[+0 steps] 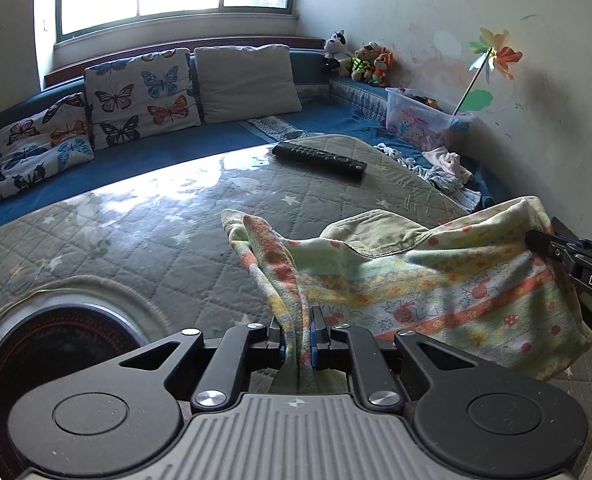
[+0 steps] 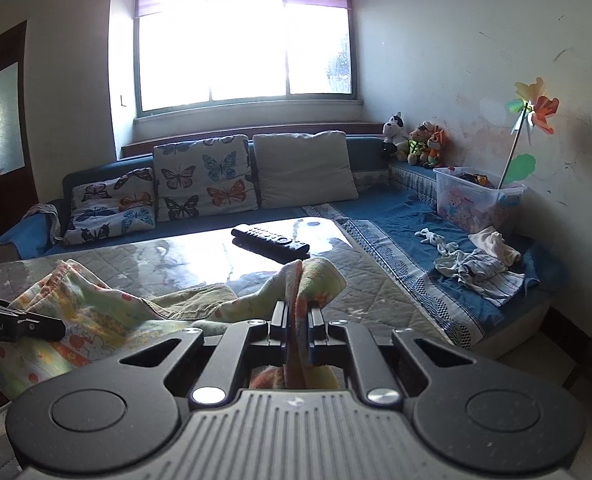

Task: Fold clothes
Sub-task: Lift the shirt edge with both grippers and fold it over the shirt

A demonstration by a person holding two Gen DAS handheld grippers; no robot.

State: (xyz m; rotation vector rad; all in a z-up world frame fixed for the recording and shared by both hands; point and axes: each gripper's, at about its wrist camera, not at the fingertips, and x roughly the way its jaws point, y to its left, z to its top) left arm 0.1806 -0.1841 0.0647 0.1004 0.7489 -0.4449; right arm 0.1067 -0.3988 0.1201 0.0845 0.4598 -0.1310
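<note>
A small patterned garment (image 1: 423, 284), pale green and yellow with orange bands and red prints, hangs stretched between both grippers over the quilted grey table (image 1: 144, 240). My left gripper (image 1: 297, 330) is shut on one bunched edge of it, cloth pinched between the pads. My right gripper (image 2: 297, 320) is shut on the other bunched edge (image 2: 303, 280). In the left wrist view the right gripper (image 1: 535, 240) shows at the far right, gripping the raised corner. In the right wrist view the left gripper (image 2: 58, 328) shows at the far left against the garment (image 2: 96, 312).
A black remote control (image 1: 319, 159) lies on the far part of the table. Behind runs a blue sofa (image 1: 108, 168) with butterfly cushions (image 1: 140, 96), soft toys, a clear toy box (image 1: 419, 120) and several loose small clothes (image 2: 483, 264). A round dark opening (image 1: 56, 364) sits in the table at lower left.
</note>
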